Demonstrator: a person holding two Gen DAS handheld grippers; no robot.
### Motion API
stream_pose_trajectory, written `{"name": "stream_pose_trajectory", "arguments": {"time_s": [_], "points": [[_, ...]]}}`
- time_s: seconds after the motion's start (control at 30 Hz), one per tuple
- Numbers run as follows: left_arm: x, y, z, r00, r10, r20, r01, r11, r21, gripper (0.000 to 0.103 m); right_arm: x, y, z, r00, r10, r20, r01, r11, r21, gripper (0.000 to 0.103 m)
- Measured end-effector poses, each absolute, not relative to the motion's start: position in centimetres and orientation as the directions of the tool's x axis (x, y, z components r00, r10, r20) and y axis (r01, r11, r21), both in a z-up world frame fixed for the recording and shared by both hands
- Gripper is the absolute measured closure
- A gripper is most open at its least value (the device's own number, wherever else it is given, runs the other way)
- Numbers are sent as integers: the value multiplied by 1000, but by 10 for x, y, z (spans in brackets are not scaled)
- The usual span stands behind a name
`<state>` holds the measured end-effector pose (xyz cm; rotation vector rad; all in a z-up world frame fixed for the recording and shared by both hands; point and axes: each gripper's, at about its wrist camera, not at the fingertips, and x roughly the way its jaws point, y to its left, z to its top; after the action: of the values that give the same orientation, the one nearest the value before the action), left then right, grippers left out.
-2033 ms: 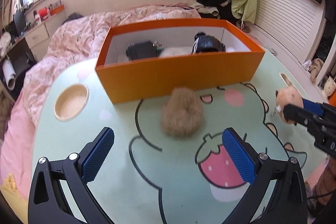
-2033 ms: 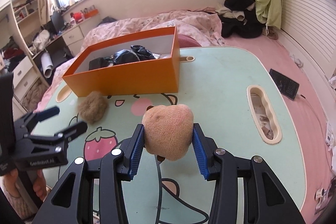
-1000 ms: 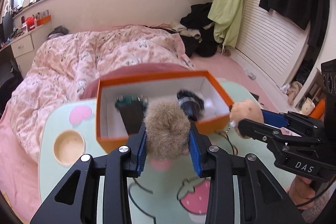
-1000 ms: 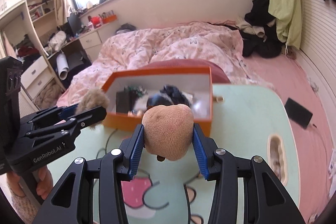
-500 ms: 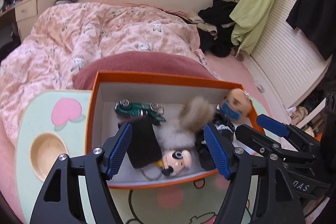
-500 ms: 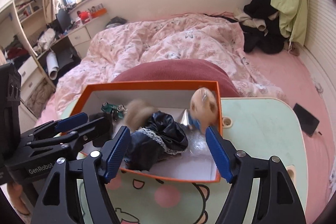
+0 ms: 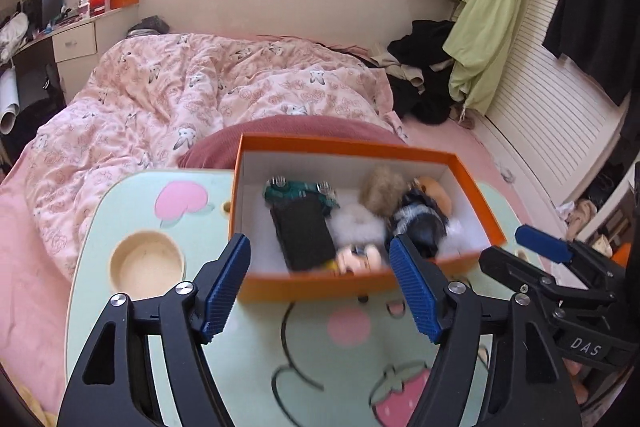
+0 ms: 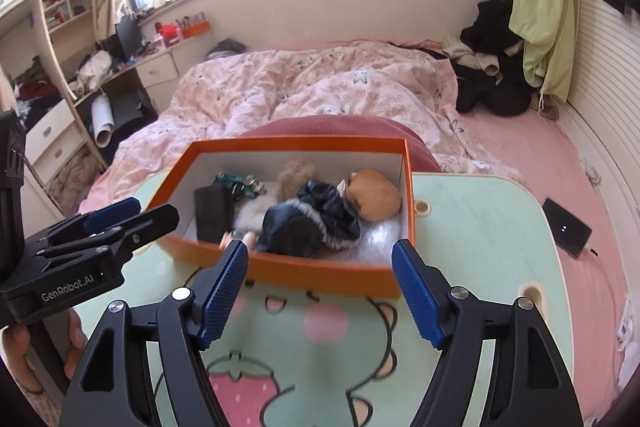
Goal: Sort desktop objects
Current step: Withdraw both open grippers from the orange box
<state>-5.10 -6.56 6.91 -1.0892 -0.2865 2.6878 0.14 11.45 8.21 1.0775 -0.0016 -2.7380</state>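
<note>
An orange box [image 7: 348, 285] [image 8: 320, 273] stands on the pale green cartoon table [image 7: 172, 227] [image 8: 472, 223]. Inside lie a brown fluffy ball [image 7: 384, 189] [image 8: 294, 175], a tan plush head [image 7: 436, 193] [image 8: 374, 199], a green toy car [image 7: 298, 191] [image 8: 236, 183], a black pouch [image 7: 306, 233] [image 8: 212, 213], dark blue cloth [image 8: 316, 221] and a small doll face [image 7: 358, 259]. My left gripper [image 7: 320, 287] is open and empty, above the table just in front of the box. My right gripper [image 8: 320, 291] is open and empty, also just in front of the box. Each gripper shows in the other's view.
A round cup recess [image 7: 148, 267] sits in the table's left side, an oval slot [image 8: 532, 293] on its right. A pink quilted bed [image 7: 200, 95] lies behind the table. A black phone [image 8: 566, 227] lies on the pink floor at right.
Both grippers carried their toys over the box and opened; the fluffy ball and plush head now lie inside. Both grippers have since pulled back toward the table's front.
</note>
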Motion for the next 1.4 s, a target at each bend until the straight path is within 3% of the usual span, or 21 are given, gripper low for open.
{"name": "stream_pose_trajectory", "arguments": {"time_s": [0.03,0.1,0.33,0.4,0.53,0.63,1.4], "points": [[-43,-64,65,-698,285,-657,-137,-953,-268,17,12,114,79,-714,-180,-676,184,-981,67,20],[-28,-61,52,-683,289,-671,-131,-952,-276,17,27,113,69,-704,-164,-691,181,-982,49,15],[-15,-51,2,-596,292,-749,-81,-949,-305,17,44,124,13,-616,-100,-782,116,-993,37,15],[-10,-46,-2,-617,231,-753,-69,-968,-240,16,45,127,0,-588,-87,-804,87,-995,44,15],[-7,-35,-5,-621,136,-772,-55,-990,-131,5,48,123,-7,-576,-35,-817,90,-996,-20,0],[-11,-28,-6,-606,77,-792,-49,-997,-60,0,47,125,-7,-586,-22,-810,99,-994,-44,0],[-7,-31,-13,-632,84,-770,-68,-996,-52,0,47,127,-8,-594,-25,-804,101,-994,-44,0]]}}
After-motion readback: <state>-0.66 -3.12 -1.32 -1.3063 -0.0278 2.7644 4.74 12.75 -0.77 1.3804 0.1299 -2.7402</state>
